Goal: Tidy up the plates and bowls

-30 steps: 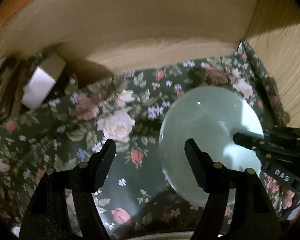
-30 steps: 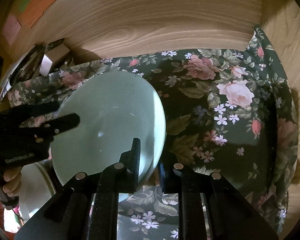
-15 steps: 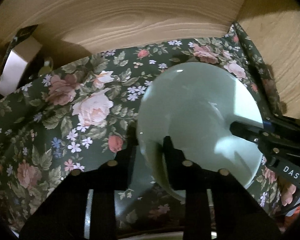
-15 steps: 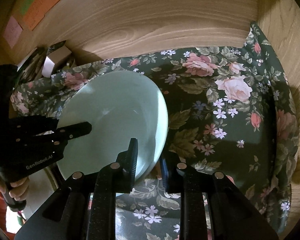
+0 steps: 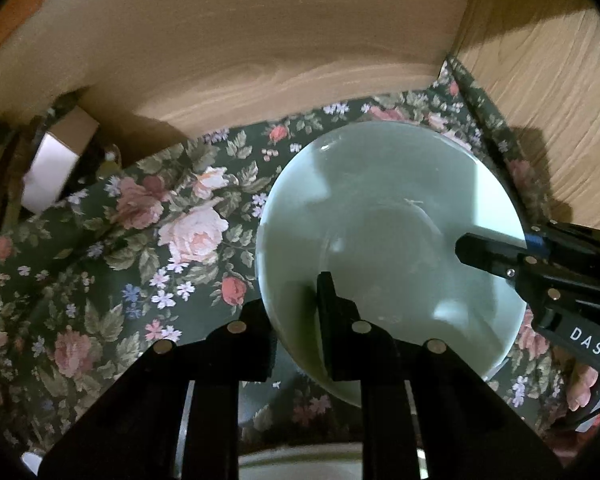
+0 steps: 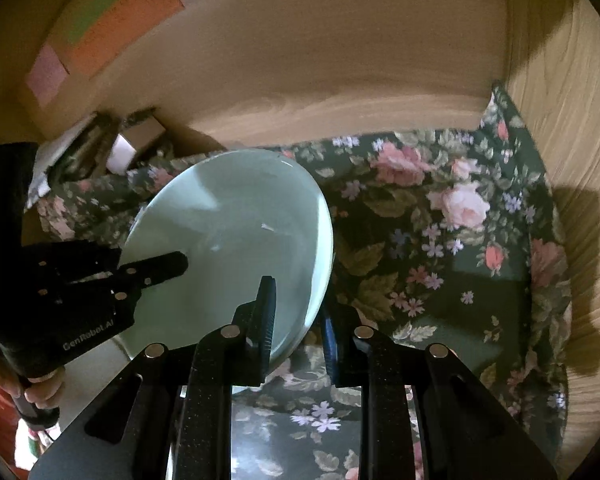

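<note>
A pale green bowl (image 5: 388,248) hangs above a dark floral cloth (image 5: 148,232) that covers the table, held at its rim from two sides. The left tongs (image 5: 300,320) are clamped on the bowl's near-left edge, one finger inside the bowl and the other outside against its wall. Their jaws have just been closing, and the rim now sits pinched between them. The right tongs (image 6: 296,316) grip the bowl's (image 6: 236,248) near-right edge in the same way, one finger over the inner surface and the other, with a blue pad, behind the outside. In the right wrist view the bowl tilts, its far rim raised toward the wooden back panel (image 6: 300,60). A hand (image 6: 40,390) shows at the lower left of that view, wrapped round the left tool's handle. At the far left of the cloth stands a small box (image 5: 56,168) against the panel. Coloured paper notes (image 6: 100,28) are stuck on the wall at upper left.
</note>
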`<state>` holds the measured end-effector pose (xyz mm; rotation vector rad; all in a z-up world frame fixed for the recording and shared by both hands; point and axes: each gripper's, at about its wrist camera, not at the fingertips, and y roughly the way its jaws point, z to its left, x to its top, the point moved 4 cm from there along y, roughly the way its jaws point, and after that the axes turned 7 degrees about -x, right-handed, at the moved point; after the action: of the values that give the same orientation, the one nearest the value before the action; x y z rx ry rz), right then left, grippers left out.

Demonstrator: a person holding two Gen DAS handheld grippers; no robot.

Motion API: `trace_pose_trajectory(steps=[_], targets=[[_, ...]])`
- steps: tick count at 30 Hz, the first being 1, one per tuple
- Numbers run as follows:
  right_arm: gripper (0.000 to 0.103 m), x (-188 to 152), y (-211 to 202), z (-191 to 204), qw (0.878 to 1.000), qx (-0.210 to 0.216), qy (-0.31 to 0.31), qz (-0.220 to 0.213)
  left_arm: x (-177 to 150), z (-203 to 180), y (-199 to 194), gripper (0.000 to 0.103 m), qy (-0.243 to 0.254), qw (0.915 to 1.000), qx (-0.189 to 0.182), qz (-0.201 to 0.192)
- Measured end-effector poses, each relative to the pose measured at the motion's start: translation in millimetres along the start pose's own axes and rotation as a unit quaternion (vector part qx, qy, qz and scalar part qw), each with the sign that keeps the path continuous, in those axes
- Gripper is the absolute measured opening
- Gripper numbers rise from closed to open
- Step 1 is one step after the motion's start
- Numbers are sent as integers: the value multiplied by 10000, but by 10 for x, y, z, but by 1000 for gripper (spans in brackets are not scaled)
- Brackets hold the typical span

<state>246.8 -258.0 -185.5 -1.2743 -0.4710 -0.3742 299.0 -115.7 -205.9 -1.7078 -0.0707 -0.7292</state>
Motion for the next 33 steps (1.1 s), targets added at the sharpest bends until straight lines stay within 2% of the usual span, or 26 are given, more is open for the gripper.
trace_pose_trajectory(steps=[12, 33], targets=[[19, 48, -324, 378, 9984, 110, -351, -421, -165, 86, -567, 18, -161, 9982, 163, -553], [19, -143, -446, 1402, 9900, 676, -1155, -453, -894, 719, -1410, 18, -868, 9881, 644, -1098]])
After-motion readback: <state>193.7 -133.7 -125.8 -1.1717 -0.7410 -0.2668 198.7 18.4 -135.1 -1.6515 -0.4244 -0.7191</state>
